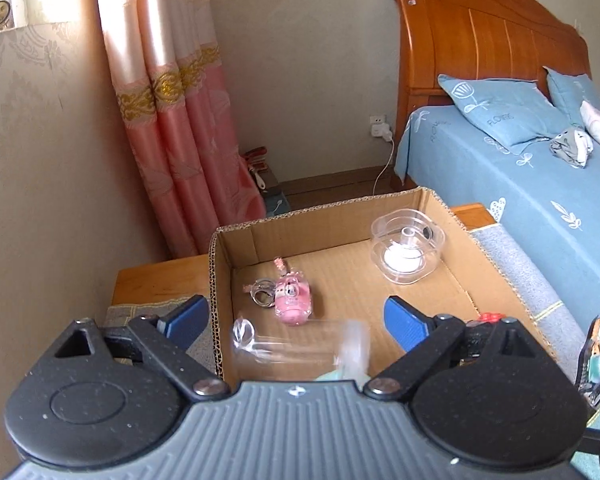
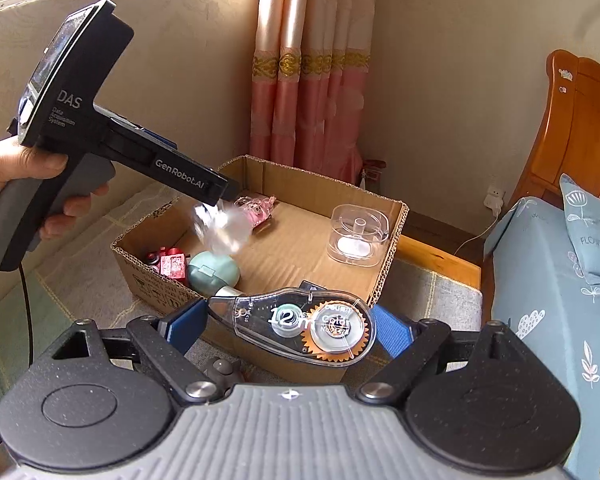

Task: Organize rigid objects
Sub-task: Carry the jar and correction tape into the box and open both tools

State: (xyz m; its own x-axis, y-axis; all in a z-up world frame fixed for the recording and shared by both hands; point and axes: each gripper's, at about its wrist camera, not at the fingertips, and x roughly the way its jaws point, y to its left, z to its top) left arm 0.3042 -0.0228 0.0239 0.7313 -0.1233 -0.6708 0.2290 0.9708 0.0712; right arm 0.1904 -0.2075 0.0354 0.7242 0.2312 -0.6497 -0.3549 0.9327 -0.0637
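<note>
A cardboard box (image 1: 500, 276) (image 2: 388, 272) holds a pink keychain toy (image 1: 292, 300) (image 2: 256, 206), a clear tape dispenser (image 1: 408, 250) (image 2: 358, 236), a red toy (image 2: 170, 262) and a teal case (image 2: 214, 272). My left gripper (image 1: 296, 320) is open over the box; a blurred clear plastic object (image 1: 300, 350) (image 2: 220, 228) is in the air just below its fingers, touching neither pad. My right gripper (image 2: 288, 326) is shut on a clear correction tape (image 2: 304, 326), held just in front of the box's near wall.
The box stands on a grey mat (image 2: 432, 296) over a wooden bedside table (image 1: 160, 276). A bed with blue bedding (image 1: 520, 184) lies to the right, a pink curtain (image 1: 172, 120) and wall behind. The left gripper's body (image 2: 100, 132) hangs over the box's left side.
</note>
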